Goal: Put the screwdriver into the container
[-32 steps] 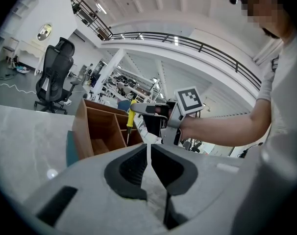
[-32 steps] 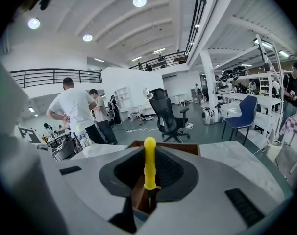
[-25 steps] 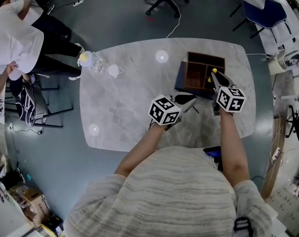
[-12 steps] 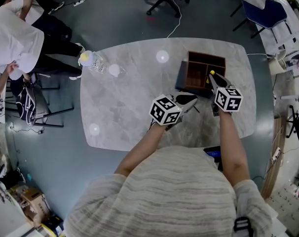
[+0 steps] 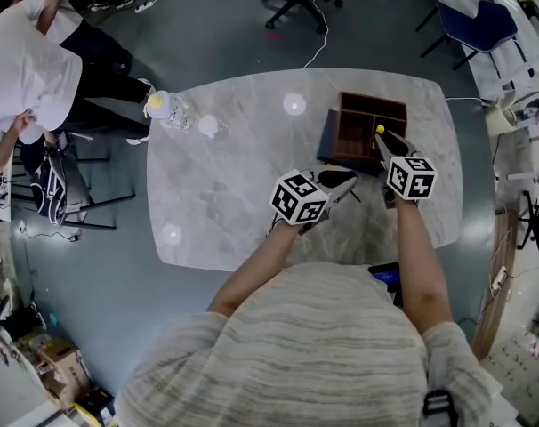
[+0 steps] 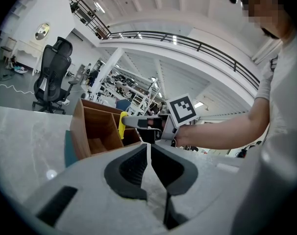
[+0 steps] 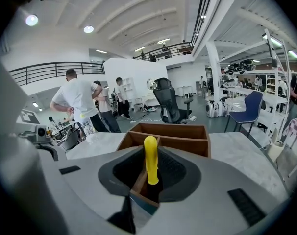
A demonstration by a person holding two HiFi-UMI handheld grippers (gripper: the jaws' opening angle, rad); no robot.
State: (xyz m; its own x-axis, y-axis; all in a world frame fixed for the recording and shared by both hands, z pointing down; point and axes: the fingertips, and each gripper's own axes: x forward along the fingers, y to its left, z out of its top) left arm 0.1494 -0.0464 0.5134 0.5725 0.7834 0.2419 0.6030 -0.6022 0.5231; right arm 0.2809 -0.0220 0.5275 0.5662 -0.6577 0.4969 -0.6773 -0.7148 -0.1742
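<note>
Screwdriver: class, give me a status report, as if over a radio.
Right tool shut on screwdriver. Screwdriver poised over container, not yet in. Left tool shut, empty, near container. Nothing in the way.

Marble table (image 5: 225,185): container (image 5: 373,103), bottle (image 5: 167,109).

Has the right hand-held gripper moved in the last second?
Yes, slightly: the right hand-held gripper, holding the screwdriver, edged leftward over the wooden container.

no legible text, labels or numbers anywhere
</note>
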